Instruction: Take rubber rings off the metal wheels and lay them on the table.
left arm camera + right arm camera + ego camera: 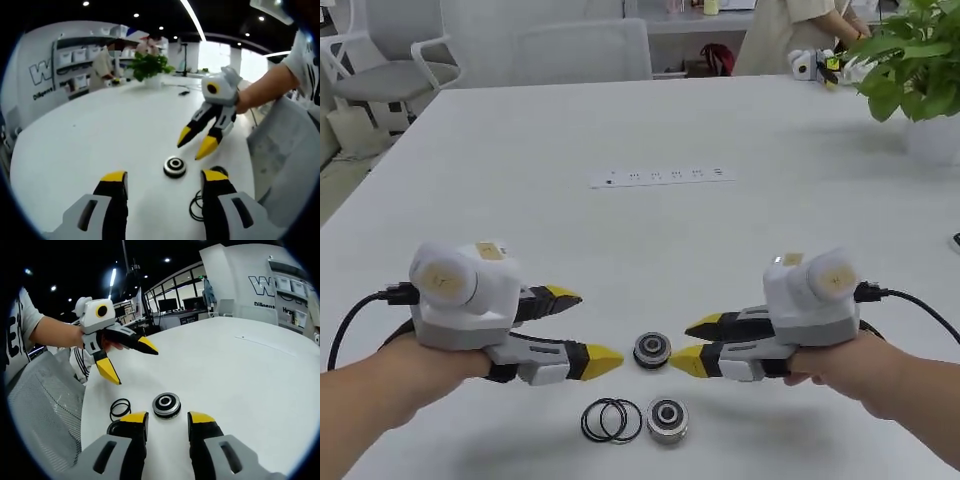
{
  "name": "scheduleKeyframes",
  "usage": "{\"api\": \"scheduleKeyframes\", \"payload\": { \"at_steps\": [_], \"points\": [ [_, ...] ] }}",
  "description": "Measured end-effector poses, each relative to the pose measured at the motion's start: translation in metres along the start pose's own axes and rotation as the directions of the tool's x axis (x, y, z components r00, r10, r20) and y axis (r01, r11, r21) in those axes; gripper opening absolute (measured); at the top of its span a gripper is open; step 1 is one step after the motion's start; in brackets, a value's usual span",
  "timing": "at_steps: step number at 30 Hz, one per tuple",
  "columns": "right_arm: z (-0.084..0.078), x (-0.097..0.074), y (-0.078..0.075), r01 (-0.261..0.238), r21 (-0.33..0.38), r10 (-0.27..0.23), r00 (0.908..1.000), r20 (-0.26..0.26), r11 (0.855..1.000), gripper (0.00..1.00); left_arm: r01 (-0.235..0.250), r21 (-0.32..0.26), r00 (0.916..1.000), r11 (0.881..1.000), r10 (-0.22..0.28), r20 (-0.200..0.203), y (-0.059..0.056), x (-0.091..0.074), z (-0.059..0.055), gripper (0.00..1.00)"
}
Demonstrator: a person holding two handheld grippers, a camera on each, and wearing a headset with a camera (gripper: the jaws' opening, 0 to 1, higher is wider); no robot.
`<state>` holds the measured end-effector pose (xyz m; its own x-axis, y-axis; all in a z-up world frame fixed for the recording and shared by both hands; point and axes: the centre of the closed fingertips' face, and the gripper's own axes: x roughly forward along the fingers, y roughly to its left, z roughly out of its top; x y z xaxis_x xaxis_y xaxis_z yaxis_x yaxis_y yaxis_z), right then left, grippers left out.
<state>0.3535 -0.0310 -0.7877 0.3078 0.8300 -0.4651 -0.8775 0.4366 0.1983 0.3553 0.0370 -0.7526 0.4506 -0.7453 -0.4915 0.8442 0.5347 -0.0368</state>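
The left gripper [590, 328] and the right gripper [688, 343] are held low over the white worktop [520, 180], tips facing each other. Both have their jaws open and hold nothing. Between the tips lies one metal wheel [651, 350] with a dark rubber ring on it, and only bare worktop separates it from each tip. A second wheel [667, 418] lies nearer the person, and just beside it, on its left, loose black rings [611, 420] lie overlapping. Well apart, farther away, are a power strip [662, 177] and a potted plant [918, 70].
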Motion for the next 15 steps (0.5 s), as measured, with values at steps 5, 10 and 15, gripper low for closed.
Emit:
{"api": "scheduleKeyframes", "payload": {
  "at_steps": [5,10,15],
  "points": [
    [-0.005,0.006,0.0,-0.007,-0.014,0.007,0.9999,-0.015,1.0,0.28,0.01,-0.002,0.9999,1.0,-0.01,-0.002,-0.002,0.008,-0.001,0.57],
    [-0.008,0.01,0.001,-0.015,-0.023,0.014,0.9996,-0.023,1.0,0.28,0.025,0.0,0.9996,1.0,-0.025,-0.01,-0.005,0.017,-0.004,0.54],
    [-0.01,0.014,0.002,-0.016,-0.029,0.015,0.9996,-0.022,0.999,0.28,0.042,-0.001,0.9989,0.999,-0.042,-0.022,-0.009,0.024,-0.007,0.52]
  ]
}}
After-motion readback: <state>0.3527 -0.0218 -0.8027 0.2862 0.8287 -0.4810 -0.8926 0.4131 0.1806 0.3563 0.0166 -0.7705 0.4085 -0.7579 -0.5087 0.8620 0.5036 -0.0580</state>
